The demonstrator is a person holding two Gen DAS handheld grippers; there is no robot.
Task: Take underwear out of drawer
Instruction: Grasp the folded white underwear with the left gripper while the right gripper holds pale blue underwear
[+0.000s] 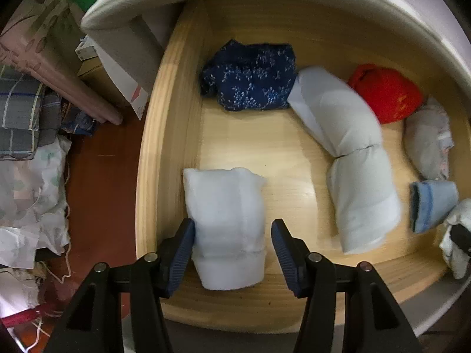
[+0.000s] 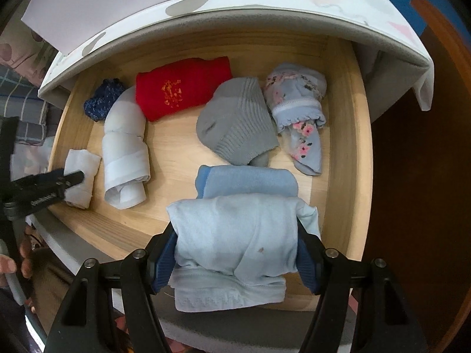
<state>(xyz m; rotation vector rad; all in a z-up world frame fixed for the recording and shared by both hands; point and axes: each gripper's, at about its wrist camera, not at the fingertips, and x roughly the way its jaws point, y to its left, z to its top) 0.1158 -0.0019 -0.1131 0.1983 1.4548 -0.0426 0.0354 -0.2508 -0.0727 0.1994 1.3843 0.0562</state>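
The wooden drawer [image 1: 164, 147] stands pulled out, with folded clothes lying in it. My left gripper [image 1: 232, 226] points down into its near left corner and is open. Its fingers straddle a white folded underwear [image 1: 226, 206]; the right pad stands slightly off the cloth. The right wrist view shows that same gripper [image 2: 70, 178] over the white bundle [image 2: 81, 164]. My right gripper [image 2: 237, 235] is shut on a pale blue folded underwear [image 2: 235, 235], held over the drawer's front edge [image 2: 123, 226]. Both pads press into its sides.
Also in the drawer are a navy patterned piece [image 1: 250, 76], a long pale roll [image 1: 347, 153], a red piece [image 2: 182, 88], a grey knit piece [image 2: 235, 123], a floral light-blue piece [image 2: 297, 108] and a blue folded piece [image 2: 247, 181]. The white dresser top [image 2: 206, 8] overhangs the back. Bags and bedding [image 1: 29, 161] crowd the floor at left.
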